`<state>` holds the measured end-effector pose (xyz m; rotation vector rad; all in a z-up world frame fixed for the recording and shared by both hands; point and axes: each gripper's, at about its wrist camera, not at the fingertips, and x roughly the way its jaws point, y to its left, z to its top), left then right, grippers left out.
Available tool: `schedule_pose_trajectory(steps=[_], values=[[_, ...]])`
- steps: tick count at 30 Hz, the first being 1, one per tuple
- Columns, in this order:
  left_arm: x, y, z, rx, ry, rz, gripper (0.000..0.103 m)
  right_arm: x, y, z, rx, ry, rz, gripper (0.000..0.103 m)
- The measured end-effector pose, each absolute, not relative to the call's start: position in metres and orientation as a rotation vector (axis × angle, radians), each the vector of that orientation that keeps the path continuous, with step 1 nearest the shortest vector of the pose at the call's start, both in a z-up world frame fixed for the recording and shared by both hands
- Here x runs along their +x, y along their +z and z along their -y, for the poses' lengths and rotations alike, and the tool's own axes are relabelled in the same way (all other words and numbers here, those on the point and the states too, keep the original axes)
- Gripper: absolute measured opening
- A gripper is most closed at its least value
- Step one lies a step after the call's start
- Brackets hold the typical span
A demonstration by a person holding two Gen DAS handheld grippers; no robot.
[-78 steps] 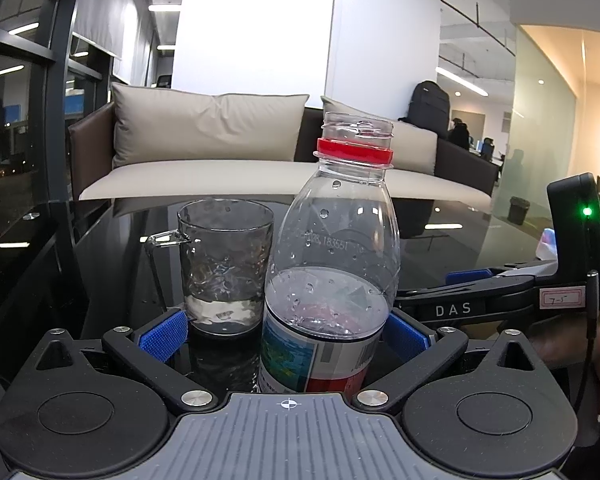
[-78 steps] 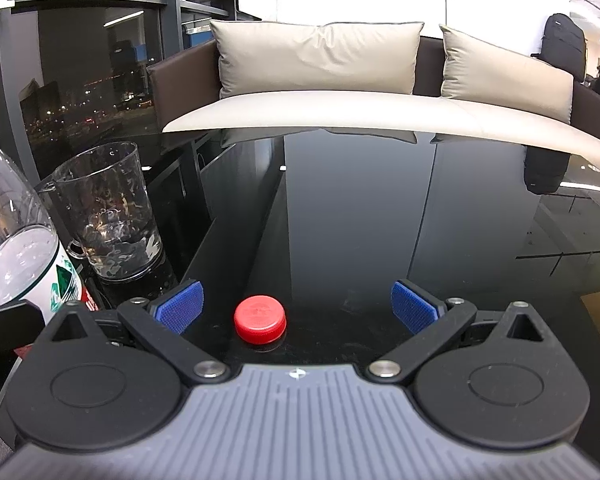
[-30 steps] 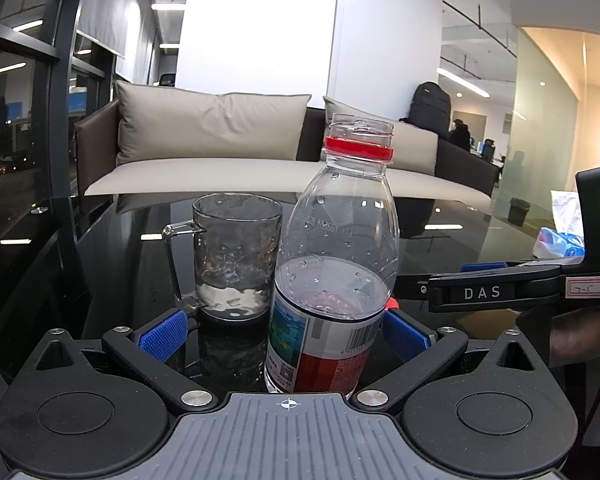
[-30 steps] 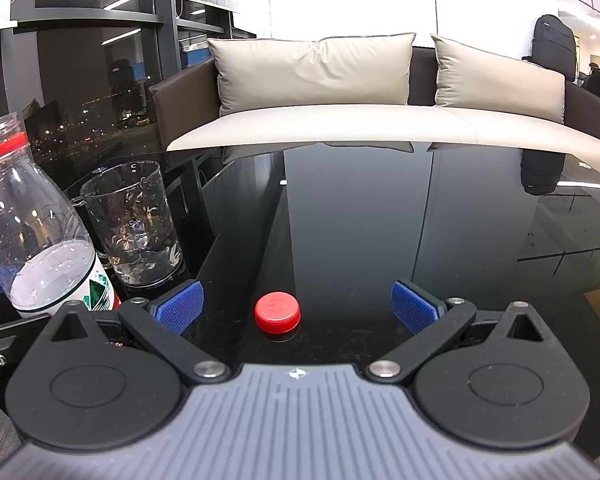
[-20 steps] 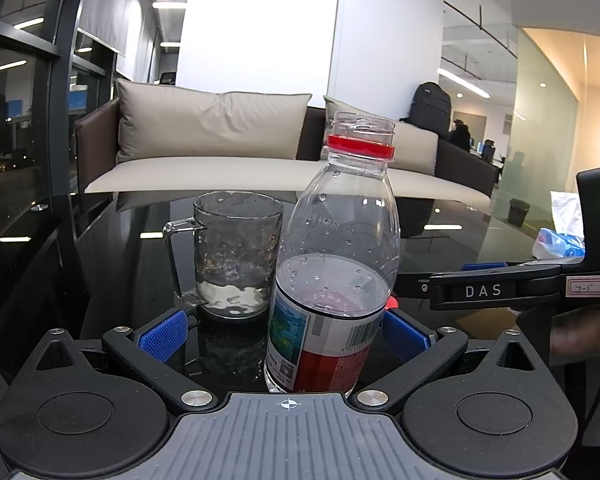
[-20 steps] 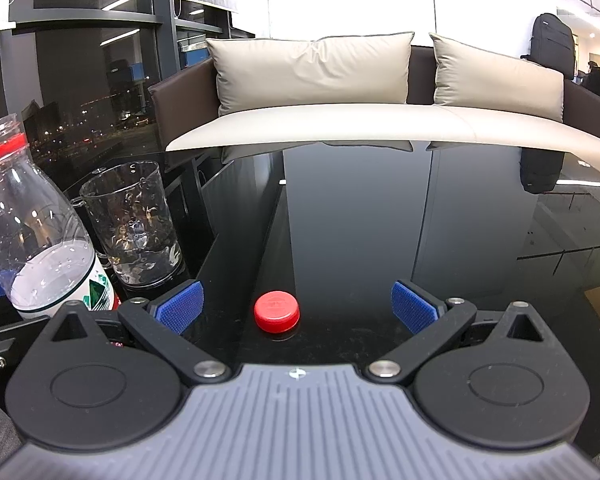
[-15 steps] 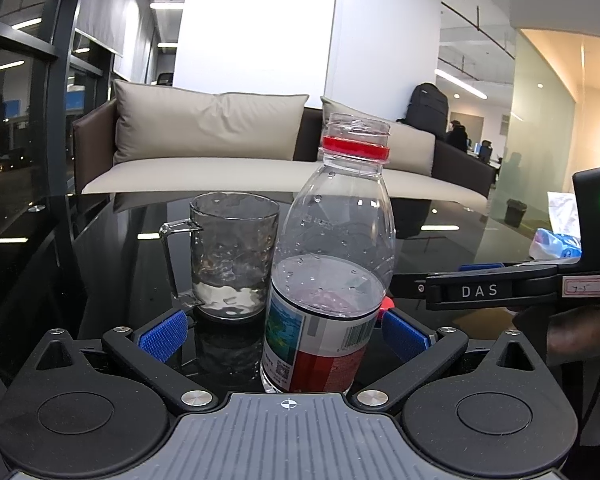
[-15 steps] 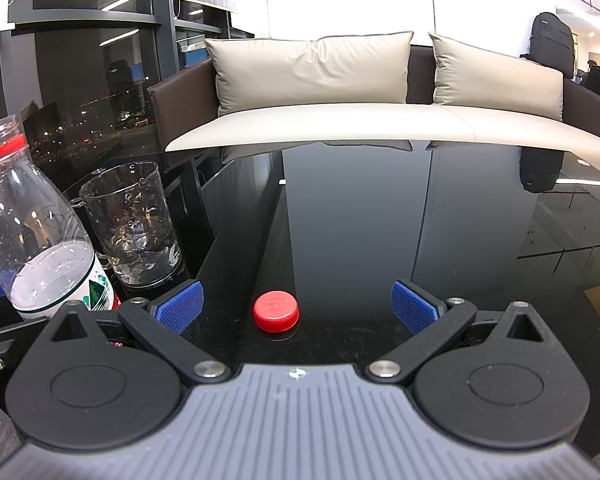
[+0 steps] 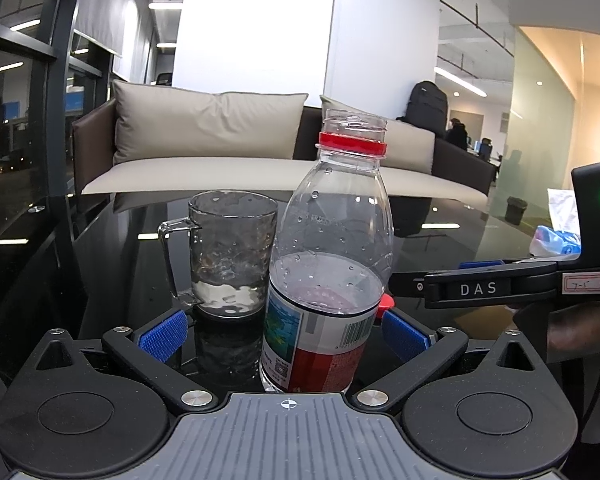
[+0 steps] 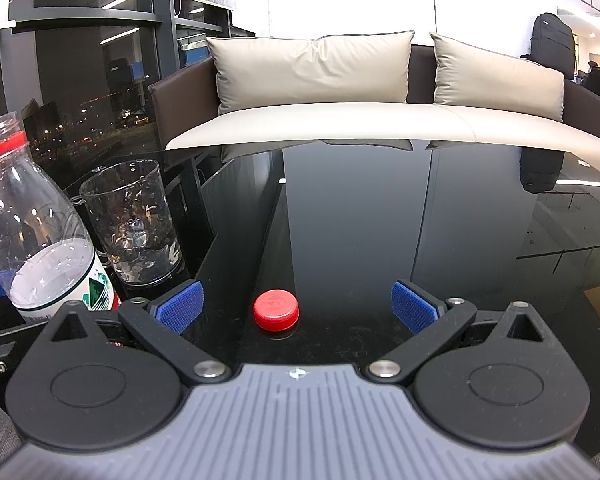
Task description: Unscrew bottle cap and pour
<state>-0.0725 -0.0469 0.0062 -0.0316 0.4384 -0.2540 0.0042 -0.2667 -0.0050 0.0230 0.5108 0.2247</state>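
An uncapped clear bottle [image 9: 328, 264] with a red neck ring and some water stands upright on the black glass table [image 10: 380, 220]. It is between the fingers of my open left gripper [image 9: 283, 334], with a wide gap at the left pad. Just behind it, to the left, a glass mug [image 9: 232, 256] holds a little water. The red cap [image 10: 276, 314] lies flat on the table between the fingers of my open right gripper [image 10: 297, 307], touching neither pad. The bottle [image 10: 40, 232] and mug [image 10: 136, 228] also show at the left of the right wrist view.
The right gripper [image 9: 480, 288] reaches in from the right, held by a hand [image 9: 572, 332]. A beige-cushioned sofa [image 10: 340, 112] stands past the table's far edge. Dark windows line the left side. A plastic bag [image 9: 556, 236] lies at the far right.
Both grippers have drawn back slightly since 2.6 s ago, so the bottle and mug show more fully. In the last second almost nothing has moved. Both grippers stay open.
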Motion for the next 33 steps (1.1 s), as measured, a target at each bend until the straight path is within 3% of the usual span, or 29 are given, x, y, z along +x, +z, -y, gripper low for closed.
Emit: schedule_pose_trajectory(steps=[33], values=[[-0.0774, 0.0035, 0.0560, 0.003, -0.288, -0.426, 0.102, 0.0032, -0.0072, 0.2669, 0.020, 0.227, -0.519, 0.103]])
